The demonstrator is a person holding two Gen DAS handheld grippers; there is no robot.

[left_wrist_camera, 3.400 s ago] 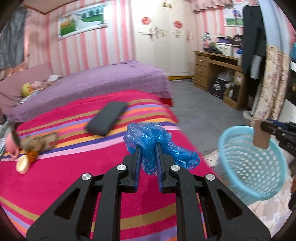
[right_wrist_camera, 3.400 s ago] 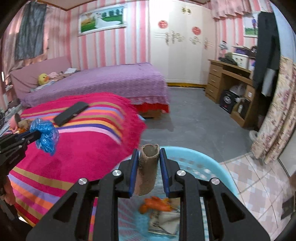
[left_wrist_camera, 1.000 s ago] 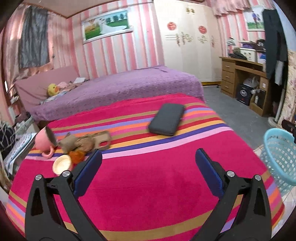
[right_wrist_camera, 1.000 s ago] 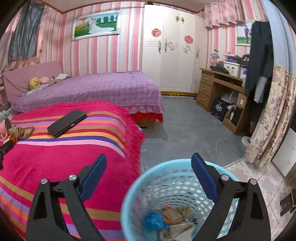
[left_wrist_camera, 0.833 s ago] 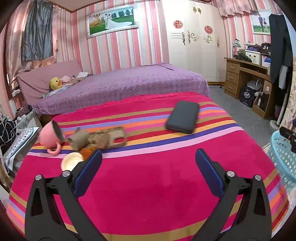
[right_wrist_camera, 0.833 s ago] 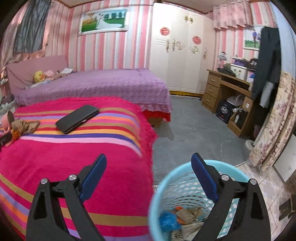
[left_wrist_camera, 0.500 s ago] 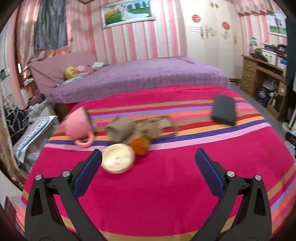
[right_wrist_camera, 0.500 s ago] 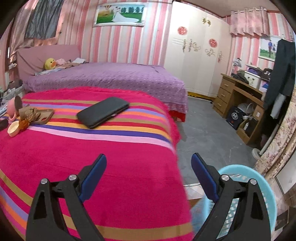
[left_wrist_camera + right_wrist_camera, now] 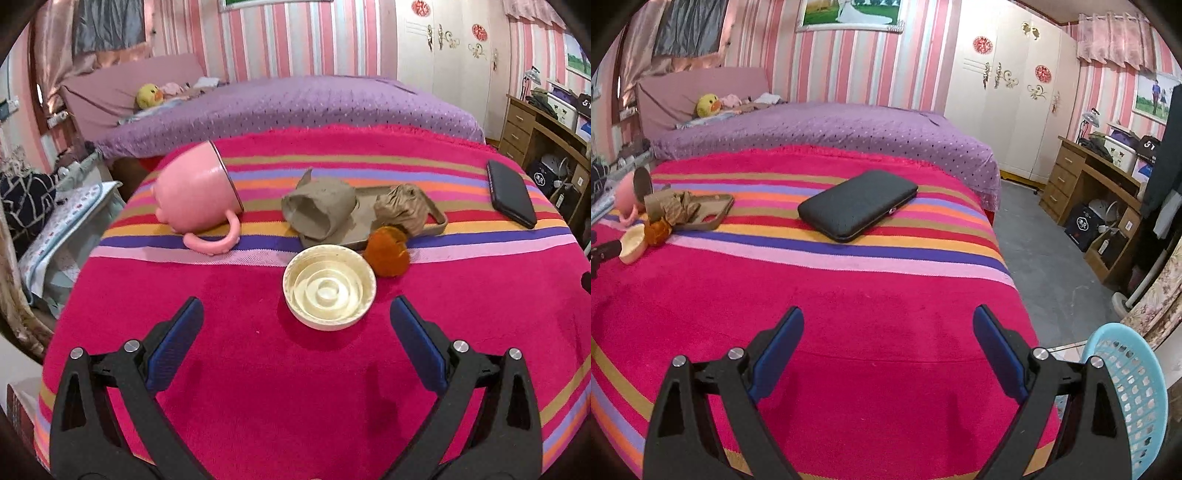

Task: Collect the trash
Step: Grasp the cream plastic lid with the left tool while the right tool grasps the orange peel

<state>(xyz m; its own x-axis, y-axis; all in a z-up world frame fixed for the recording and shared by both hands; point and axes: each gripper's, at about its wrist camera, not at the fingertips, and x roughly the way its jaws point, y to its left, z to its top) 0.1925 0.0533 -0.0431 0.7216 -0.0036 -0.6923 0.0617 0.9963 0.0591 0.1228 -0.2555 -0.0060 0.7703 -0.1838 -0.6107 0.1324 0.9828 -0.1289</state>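
My left gripper [image 9: 295,332] is open, just short of a cream round lid [image 9: 328,286] on the striped red bedspread [image 9: 258,387]. Behind the lid lie an orange peel piece [image 9: 386,251], a cardboard tube [image 9: 319,210] and a crumpled brown paper wad [image 9: 400,206] on a tan tray [image 9: 360,232]. A pink mug [image 9: 195,195] lies tipped on its side at the left. My right gripper [image 9: 888,339] is open over the bed's near edge, holding nothing. The light blue basket [image 9: 1137,398] stands on the floor at lower right.
A black case [image 9: 857,203] lies mid-bed, also seen at the right in the left wrist view as the black case [image 9: 509,194]. A purple bed [image 9: 831,129] sits behind. A wooden desk [image 9: 1089,184] and grey floor [image 9: 1052,258] are to the right.
Both grippers dropped their trash into the basket and opened. The left swung back to the pile by the pink mug and closed in on the lid. The right moved away from the basket over the bed.
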